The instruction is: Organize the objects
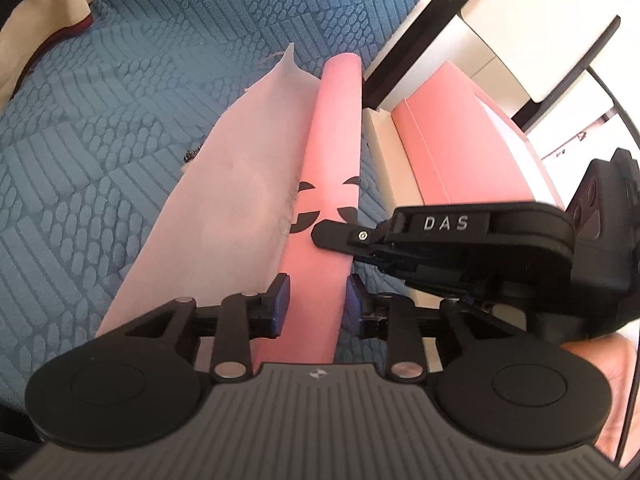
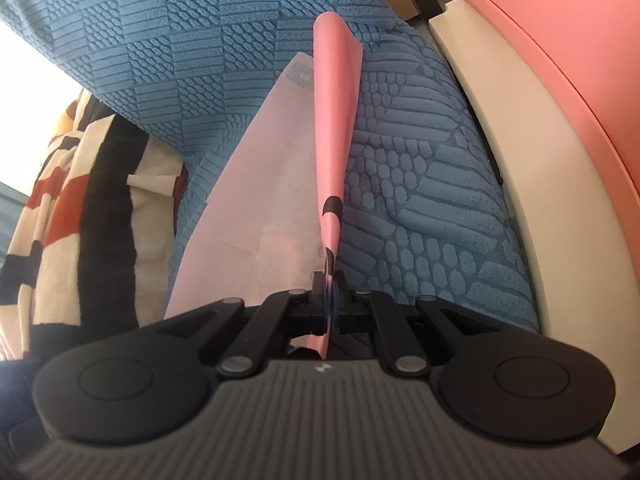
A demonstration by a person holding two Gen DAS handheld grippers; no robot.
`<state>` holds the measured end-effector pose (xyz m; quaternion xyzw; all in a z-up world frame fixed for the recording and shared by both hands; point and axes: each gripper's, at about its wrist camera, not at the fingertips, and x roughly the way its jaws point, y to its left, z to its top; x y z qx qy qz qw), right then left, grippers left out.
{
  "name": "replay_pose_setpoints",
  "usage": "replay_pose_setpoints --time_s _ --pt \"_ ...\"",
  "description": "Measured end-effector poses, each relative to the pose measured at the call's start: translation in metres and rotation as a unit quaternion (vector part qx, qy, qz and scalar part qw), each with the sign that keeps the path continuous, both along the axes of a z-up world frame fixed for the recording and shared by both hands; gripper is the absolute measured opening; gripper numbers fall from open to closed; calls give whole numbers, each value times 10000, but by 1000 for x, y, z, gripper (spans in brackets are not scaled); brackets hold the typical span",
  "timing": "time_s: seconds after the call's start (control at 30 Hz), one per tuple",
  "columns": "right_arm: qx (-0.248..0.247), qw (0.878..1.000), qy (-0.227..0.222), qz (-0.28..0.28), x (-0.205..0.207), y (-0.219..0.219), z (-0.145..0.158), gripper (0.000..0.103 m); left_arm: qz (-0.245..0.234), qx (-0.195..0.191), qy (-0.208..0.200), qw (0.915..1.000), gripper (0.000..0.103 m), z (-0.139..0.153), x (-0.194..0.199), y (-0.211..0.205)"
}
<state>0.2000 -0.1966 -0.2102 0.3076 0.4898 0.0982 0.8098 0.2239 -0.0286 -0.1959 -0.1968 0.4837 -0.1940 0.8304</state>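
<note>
While both claws work one pink paper bag (image 1: 332, 152) printed with black round logos, the step in hand looks like flattening or folding it for storage.

Right claw (image 2: 330, 296): pinched tight on the bag's edge, low centre of its frame; the bag runs edge-on up the middle. It also shows in the left view, entering from the right with its tip on the bag near the logos (image 1: 340, 234).

Left claw (image 1: 316, 300): blue pads (image 1: 282, 296) narrowly apart, straddling the bag's width at lower centre. Whether they actually grip or just bracket it, I cannot tell.

Pale pink tissue sheet (image 1: 224, 200) lies just left of the bag on the blue textured bedspread (image 1: 120, 120), touching it along one side.

Next move, my guess: left claw has to commit to a firm hold, then both bring the bag down flat without creasing or snagging the tissue.

Count:
- pink bags: 1
- tissue sheets: 1
- pink-and-cream boxes (image 1: 448, 140): looks like 1, right side; edges overlap, so not sure
- striped red, black and cream cloth (image 2: 80, 208): 1, left of the right view
</note>
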Motion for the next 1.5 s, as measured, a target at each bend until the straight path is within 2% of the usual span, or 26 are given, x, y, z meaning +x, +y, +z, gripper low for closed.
replay_pose_setpoints --time_s 0.2,0.3,0.57,0.7,0.77,0.87,1.0,1.07,1.23,1.5 --pt "-123 9999 23 -87 -5 -2 5 6 -399 117 -190 9990 35 3 -11 -15" --pt "-167 9997 44 -152 -9 -5 8 6 -606 362 -316 9970 35 4 -17 -26" --pt "-599 9980 9 -208 -15 -8 16 6 -809 676 -371 9937 34 4 -24 -39" --pt "-789 9967 -10 -190 -16 -5 17 6 -685 642 -406 9948 26 8 -26 -34" --pt "-845 9962 -27 -195 -16 -4 17 8 -612 543 -394 9959 19 10 -29 -30" --pt "-921 9956 -99 -146 -16 -1 18 11 -383 320 -285 9983 15 10 -32 -18" --pt "-936 9952 -251 -120 -15 1 21 13 -107 -60 -45 9999 13 7 -36 -3" --pt "-885 9956 -281 -139 -14 1 22 19 16 -176 37 9998 12 7 -36 3" --pt "-748 9957 -518 -152 -14 0 31 24 404 -458 242 9978 9 1 -32 18" --pt "-720 9949 -700 -48 -14 6 34 24 650 -360 406 9964 7 -3 -32 29"
